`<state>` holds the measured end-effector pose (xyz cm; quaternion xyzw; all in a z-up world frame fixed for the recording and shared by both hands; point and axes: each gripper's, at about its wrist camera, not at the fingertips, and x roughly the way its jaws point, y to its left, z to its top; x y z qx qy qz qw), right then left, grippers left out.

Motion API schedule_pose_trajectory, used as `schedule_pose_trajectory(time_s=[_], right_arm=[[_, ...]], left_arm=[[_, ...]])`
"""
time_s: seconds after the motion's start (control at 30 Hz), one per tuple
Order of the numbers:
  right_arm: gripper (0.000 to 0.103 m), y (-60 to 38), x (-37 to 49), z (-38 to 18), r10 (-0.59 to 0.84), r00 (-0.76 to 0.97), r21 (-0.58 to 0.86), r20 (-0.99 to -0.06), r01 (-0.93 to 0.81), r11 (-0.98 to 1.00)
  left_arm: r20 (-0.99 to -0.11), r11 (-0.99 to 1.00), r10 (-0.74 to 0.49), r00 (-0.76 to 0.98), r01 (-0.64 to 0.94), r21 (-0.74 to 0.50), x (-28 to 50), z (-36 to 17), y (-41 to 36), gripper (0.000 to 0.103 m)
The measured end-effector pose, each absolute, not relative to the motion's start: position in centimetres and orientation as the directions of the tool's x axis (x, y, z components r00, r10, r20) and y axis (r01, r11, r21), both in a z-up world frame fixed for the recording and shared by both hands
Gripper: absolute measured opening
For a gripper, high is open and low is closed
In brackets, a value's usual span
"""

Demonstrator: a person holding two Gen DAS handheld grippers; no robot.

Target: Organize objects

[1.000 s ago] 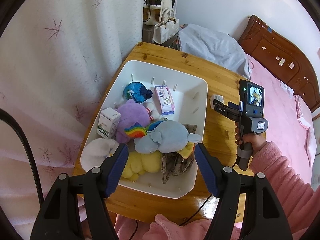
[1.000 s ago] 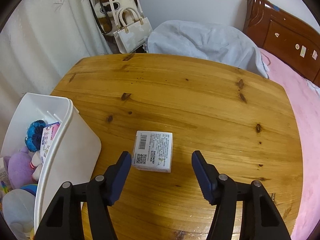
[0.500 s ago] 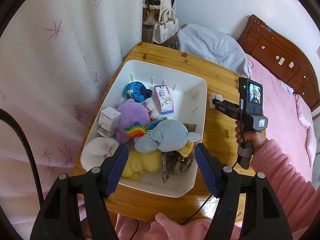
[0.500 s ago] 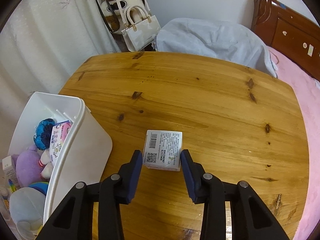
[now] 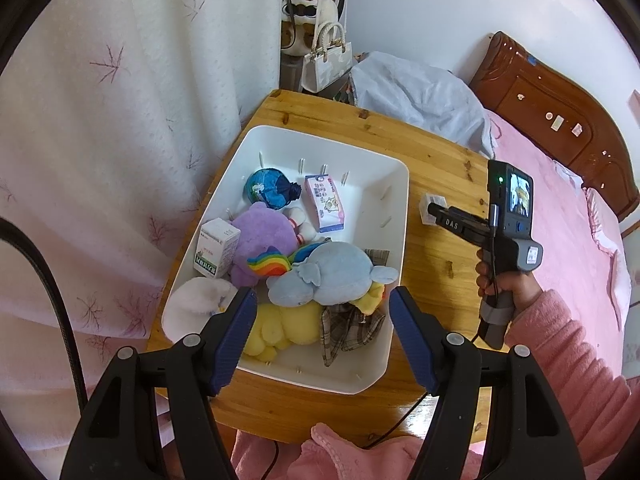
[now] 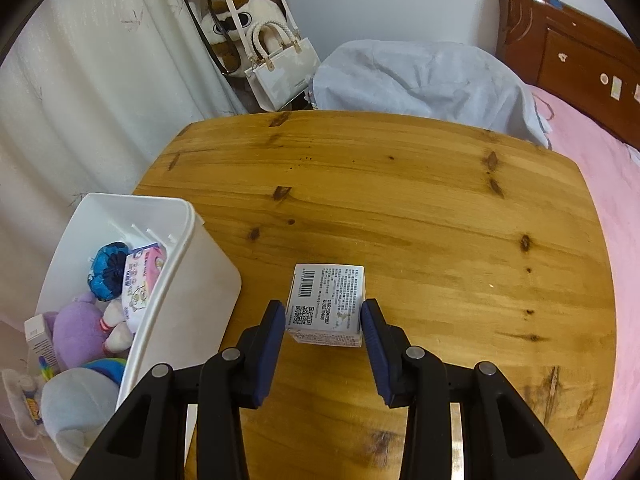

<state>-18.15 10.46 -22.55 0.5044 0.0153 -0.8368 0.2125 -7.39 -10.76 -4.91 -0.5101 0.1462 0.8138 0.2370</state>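
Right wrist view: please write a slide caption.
Right gripper shut on white box on wooden table, beside white bin.

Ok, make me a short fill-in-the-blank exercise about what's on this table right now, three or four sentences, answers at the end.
1. The right tool is shut on a small white ____ printed with a barcode.
2. The soft toys lie inside a white ____ on the wooden table.
3. The left tool hangs above the toys with its jaws ____.
4. The rainbow stripes sit between a purple toy and a ____ one.

Answers: box; bin; open; blue
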Motion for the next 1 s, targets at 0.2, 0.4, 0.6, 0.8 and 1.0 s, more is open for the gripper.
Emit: schedule_pose_trajectory(time_s=[0.2,0.4,0.6,0.8,1.0], right_arm=[[0.040,10.9,-15.8,-21.0,-0.357,-0.408,0.202,-0.840,0.375,-0.905],[0.040,11.3,-13.2,-19.5,-0.363,-0.422,0.212,-0.831,0.363,-0.907],[0.040,11.1,-9.8,-17.8,-0.365,-0.443,0.210,-0.819,0.362,-0.908],[0.040,10.4,-6.2,-16.7,-0.367,-0.457,0.218,-0.810,0.346,-0.913],[0.040,8.6,-2.2,-16.2,-0.375,-0.454,0.228,-0.808,0.346,-0.910]], left_arm=[[-0.892,-0.835,0.262,-0.369,-0.550,-0.018,-7.4,-4.3,-10.6,0.072],[-0.875,-0.826,0.298,-0.382,-0.563,-0.036,-7.8,-3.4,-11.1,0.072],[-0.862,-0.813,0.330,-0.385,-0.580,-0.053,-8.2,-2.5,-12.0,0.072],[-0.849,-0.792,0.364,-0.384,-0.608,-0.064,-8.4,-1.6,-13.2,0.072],[-0.844,-0.774,0.386,-0.372,-0.628,-0.077,-8.8,-1.2,-14.8,0.072]])
